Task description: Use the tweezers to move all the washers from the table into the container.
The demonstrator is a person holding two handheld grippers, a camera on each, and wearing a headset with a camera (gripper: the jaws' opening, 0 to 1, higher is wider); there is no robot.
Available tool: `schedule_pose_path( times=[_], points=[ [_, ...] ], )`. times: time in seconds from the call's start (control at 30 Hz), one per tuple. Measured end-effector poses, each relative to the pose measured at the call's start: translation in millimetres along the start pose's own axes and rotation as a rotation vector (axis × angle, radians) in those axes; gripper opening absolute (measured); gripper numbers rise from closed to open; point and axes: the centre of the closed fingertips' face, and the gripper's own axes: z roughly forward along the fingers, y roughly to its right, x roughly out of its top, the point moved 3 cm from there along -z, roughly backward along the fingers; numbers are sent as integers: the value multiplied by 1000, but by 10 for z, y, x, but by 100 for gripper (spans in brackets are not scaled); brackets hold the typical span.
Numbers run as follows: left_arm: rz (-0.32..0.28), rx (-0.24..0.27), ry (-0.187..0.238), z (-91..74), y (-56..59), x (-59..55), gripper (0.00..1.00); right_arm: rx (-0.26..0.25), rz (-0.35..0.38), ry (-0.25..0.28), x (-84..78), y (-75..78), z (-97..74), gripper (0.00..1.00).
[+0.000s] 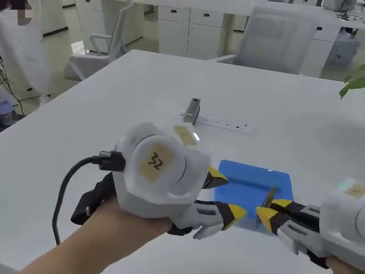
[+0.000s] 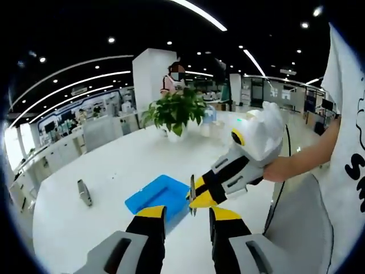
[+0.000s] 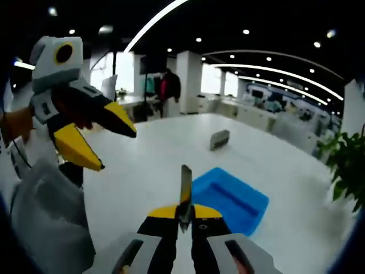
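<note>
Left gripper (image 1: 232, 195) sits nearest, carried by a hand (image 1: 122, 225) over the near edge of the desk (image 1: 114, 114). Its jaws stand apart with a plain gap and nothing between them. Black cable (image 1: 65, 185) leaves the rear of its white body.

Right gripper (image 1: 266, 216) is low at the right. Its jaws are pinched tight on the tweezers (image 1: 268, 200), which stick up and forward past the yellow tips. The tips of the two grippers are near each other, not touching.

Just beyond both, the blue container (image 1: 256, 177) lies flat on the desk, right of centre. In the head view the tweezers' tip lies over its near part; height above it cannot be told.

Farther out, a white socket strip (image 1: 222, 122) lies across the desk, with a small grey block (image 1: 194, 110) upright at its left end. The desk surface is white, smooth and matte.

Beyond the far edge stand pale office chairs (image 1: 279, 40) and white cabinets (image 1: 182, 28). In the left gripper view a potted plant (image 2: 174, 111) stands at the desk's far end, with a person (image 2: 174, 80) behind it. The room is a big open office with long ceiling light strips (image 2: 197, 12) and spot lights.
</note>
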Motion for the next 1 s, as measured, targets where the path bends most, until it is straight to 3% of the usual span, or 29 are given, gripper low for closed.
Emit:
schedule_pose_path(
  times=[0.03,0.07,0.1,0.27,0.43,0.8,0.9,1.0],
  points=[
    [1,-5,1,12,5,2,24,-3,-22,-11,-17,-17,-3,4],
    [1,-37,-1,64,52,0,22,1,-94,-42,-73,-101,-8,4],
    [-2,-66,-12,89,93,-19,18,11,-110,-53,-98,-144,-9,4],
    [20,-135,-43,212,248,-143,10,41,-80,-66,-190,-278,-16,4],
    [31,-184,-81,287,338,-252,6,39,-148,-90,-262,-325,-31,4],
    [65,-240,-135,418,385,-434,0,62,-255,-140,-413,-367,0,4],
    [113,-235,-139,447,359,-494,0,49,-277,-161,-465,-336,24,4],
    [140,-267,-179,494,322,-606,0,34,-273,-184,-547,-298,49,5]
  ],
)
